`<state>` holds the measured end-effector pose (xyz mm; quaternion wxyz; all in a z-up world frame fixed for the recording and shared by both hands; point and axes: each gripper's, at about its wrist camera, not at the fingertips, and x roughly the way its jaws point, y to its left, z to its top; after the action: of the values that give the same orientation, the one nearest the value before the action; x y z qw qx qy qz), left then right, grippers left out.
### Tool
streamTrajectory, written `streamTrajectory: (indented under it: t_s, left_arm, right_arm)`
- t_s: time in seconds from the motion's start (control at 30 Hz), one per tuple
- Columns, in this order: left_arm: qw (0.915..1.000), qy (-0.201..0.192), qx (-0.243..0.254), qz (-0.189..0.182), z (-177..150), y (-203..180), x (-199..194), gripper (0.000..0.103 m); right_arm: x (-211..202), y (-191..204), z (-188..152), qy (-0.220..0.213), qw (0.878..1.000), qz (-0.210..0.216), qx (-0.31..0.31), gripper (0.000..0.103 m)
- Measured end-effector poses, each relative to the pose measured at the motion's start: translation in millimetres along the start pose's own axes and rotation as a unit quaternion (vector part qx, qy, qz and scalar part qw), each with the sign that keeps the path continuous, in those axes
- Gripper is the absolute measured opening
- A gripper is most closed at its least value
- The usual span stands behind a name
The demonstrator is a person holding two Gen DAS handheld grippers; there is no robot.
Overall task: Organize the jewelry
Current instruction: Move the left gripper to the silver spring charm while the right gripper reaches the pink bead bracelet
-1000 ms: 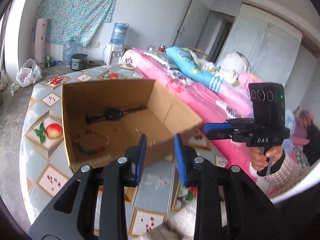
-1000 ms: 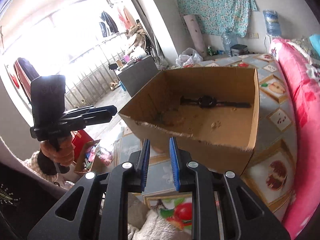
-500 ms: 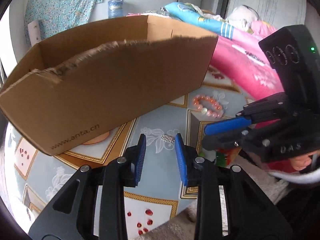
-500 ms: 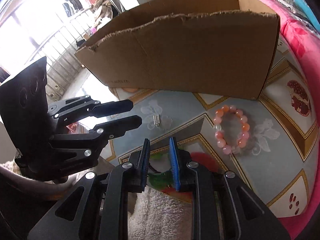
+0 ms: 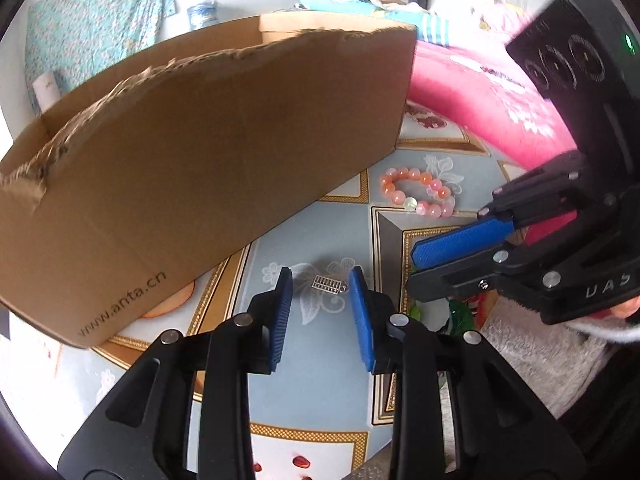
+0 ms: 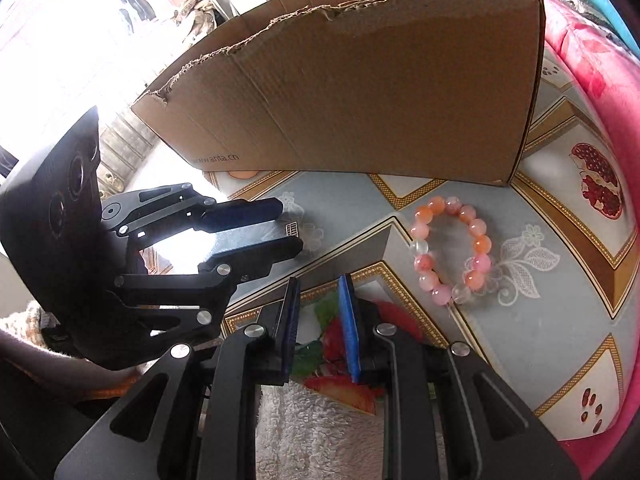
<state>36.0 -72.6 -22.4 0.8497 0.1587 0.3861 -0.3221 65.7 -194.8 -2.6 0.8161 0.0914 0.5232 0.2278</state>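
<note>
A small silver clasp-like piece [image 5: 329,283] lies on the patterned tablecloth, just ahead of and between the tips of my open left gripper [image 5: 321,283]; it also shows in the right wrist view [image 6: 292,229]. A pink and orange bead bracelet [image 5: 417,196] lies to its right, also seen in the right wrist view [image 6: 451,255]. My right gripper [image 6: 319,290] is open and empty, low over the cloth, left of the bracelet. The brown cardboard box [image 5: 192,160] stands behind both pieces; its inside is hidden.
The box wall [image 6: 360,96] fills the far side. A pink bedspread [image 5: 480,96] borders the table on the right. White fleece sleeves [image 6: 316,428] show at the near edge. The table cloth [image 5: 320,380] has fruit pictures and gold borders.
Both grippers have dropped from above the box to low over the tablecloth in front of it. My left gripper has closed in on the silver piece. Both stay open.
</note>
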Motion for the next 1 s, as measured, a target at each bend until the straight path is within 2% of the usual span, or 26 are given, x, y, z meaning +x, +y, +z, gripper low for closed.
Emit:
streamTrajectory:
  t_s: [0.33,1.0]
  left_arm:
    - [1.0,-0.003,0.003,-0.002,1.2,-0.9,1.5,0.015]
    - [0.9997,-0.001,-0.024,0.009,-3.7,-2.2,-4.1,0.014]
  right_arm:
    - [-5.9,-4.7,-0.1,-0.005,1.0,0.0,0.004,0.021]
    - [-16.7,1.1,3.0,-0.02,1.0,0.002,-0.008,0.021]
